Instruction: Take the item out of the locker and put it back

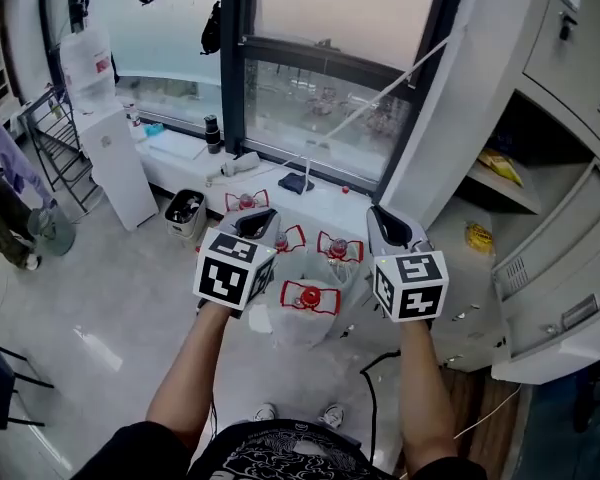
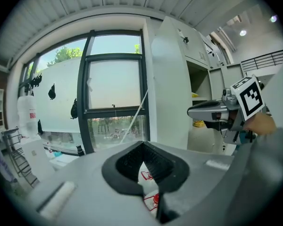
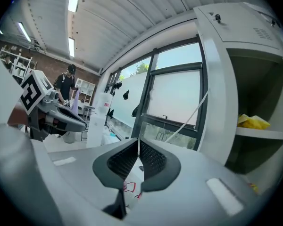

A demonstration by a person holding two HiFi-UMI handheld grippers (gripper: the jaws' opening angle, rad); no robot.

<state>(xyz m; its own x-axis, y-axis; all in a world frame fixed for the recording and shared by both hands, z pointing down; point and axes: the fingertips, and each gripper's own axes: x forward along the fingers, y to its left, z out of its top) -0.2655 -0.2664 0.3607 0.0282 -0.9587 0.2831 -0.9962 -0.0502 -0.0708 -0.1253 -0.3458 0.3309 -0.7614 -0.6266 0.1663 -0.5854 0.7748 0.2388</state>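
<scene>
My left gripper point(image 1: 257, 220) and my right gripper point(image 1: 384, 222) are held out in front of me, side by side. Each one has its jaws closed together, with nothing in them. The locker point(image 1: 578, 53) stands open on the right. The yellow bag point(image 1: 501, 166) lies on its shelf point(image 1: 512, 197), well apart from both grippers. Bottles with red tops point(image 1: 310, 296) sit on the floor below.

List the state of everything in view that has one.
Left gripper: shut, empty.
Right gripper: shut, empty.
Locker compartment: open.
Yellow bag: on the shelf inside, not held.
Top door: shut.
</scene>
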